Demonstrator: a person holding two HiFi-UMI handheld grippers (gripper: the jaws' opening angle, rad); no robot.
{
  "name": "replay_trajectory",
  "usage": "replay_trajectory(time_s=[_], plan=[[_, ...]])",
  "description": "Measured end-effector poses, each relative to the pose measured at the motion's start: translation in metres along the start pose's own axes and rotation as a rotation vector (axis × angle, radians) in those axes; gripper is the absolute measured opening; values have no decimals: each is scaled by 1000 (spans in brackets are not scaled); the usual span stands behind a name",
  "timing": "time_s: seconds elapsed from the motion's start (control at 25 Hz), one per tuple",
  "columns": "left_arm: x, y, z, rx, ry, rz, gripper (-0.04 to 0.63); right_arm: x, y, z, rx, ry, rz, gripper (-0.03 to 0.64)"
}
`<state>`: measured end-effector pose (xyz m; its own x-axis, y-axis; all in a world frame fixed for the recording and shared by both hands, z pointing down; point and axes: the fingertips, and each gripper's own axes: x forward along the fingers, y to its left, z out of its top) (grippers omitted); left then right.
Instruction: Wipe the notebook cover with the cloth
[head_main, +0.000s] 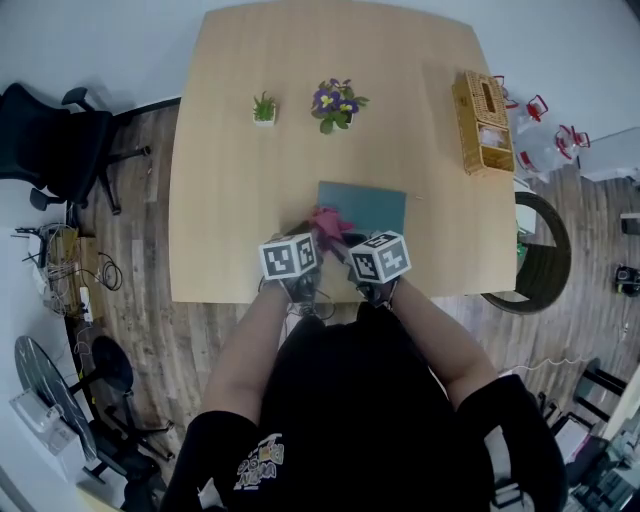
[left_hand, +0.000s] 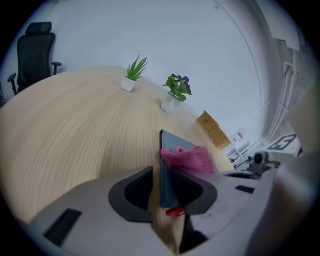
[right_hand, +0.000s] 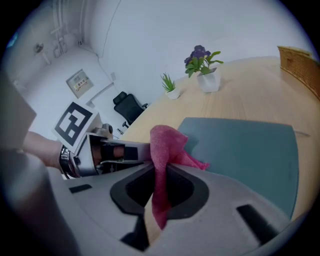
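A teal notebook (head_main: 375, 205) lies flat near the table's front edge, right in front of me. A pink cloth (head_main: 328, 220) hangs bunched over its near left corner. My right gripper (right_hand: 160, 175) is shut on the cloth (right_hand: 165, 142), which hangs down between the jaws above the notebook cover (right_hand: 245, 145). My left gripper (left_hand: 162, 172) stands at the notebook's left edge (left_hand: 164, 165), which runs in between the jaws. A strip of bare wood shows between the left pad and that edge, so the jaws are open around it. The cloth (left_hand: 190, 157) lies just beyond them.
On the wooden table (head_main: 230, 200) stand a small green plant (head_main: 264, 108) and a purple flowering plant (head_main: 338, 104) at the far middle, and a wicker tissue box (head_main: 482, 120) at the right edge. A black office chair (head_main: 50, 140) stands left of the table.
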<state>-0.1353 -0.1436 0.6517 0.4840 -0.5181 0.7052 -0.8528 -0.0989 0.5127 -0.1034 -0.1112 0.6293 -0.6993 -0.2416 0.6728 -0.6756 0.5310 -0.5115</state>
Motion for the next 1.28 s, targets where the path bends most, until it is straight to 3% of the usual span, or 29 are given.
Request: replay_trajectory(time_s=[0.36, 0.64, 0.8, 0.96, 1.28], plan=[[-2, 0, 1, -35, 19, -29, 101, -4, 17, -20, 262, -109, 56, 57], [-3, -7, 1, -54, 34, -115, 107, -12, 25, -27, 323, -177, 50, 57], [-14, -16, -2, 38, 28, -223, 112, -31, 28, -20, 304, -255, 27, 57], [-43, -20, 16, 152, -66, -227, 110, -55, 33, -8, 261, -333, 4, 57], [-103, -70, 41, 494, -236, -271, 55, -107, 55, 19, 142, -471, -43, 57]])
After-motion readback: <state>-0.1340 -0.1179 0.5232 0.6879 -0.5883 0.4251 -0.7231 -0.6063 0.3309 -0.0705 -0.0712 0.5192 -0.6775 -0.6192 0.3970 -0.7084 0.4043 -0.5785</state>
